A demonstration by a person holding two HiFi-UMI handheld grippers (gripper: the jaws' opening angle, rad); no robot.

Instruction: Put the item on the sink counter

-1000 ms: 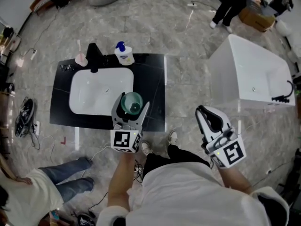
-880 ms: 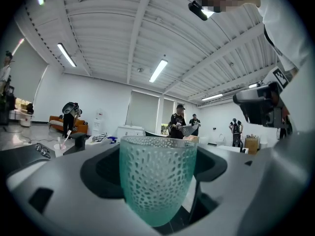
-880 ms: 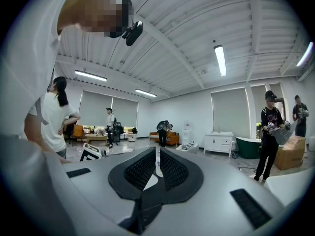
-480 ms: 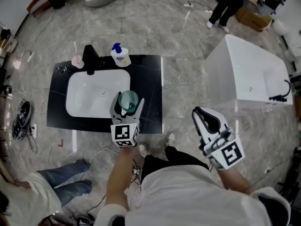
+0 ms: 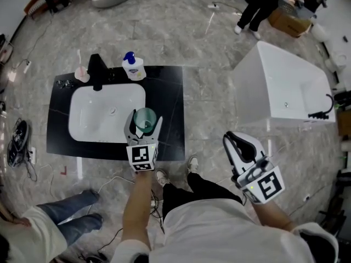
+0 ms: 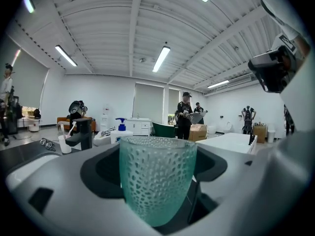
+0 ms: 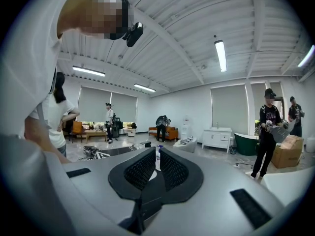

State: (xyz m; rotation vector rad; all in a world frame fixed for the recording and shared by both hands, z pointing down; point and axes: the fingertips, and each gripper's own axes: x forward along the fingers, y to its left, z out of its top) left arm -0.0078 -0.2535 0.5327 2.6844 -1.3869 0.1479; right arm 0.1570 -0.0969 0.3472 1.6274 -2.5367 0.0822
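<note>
The left gripper's (image 5: 145, 126) jaws pinch the dimpled green glass tumbler (image 6: 156, 178), upright, over the black surface's (image 5: 171, 100) front right corner. The right gripper's (image 7: 156, 167) jaws sit pressed together and empty, farther off.

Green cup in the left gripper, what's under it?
Black sink counter, just right of the white basin. The cup and left gripper cover the spot below, so contact can't be judged.
</note>
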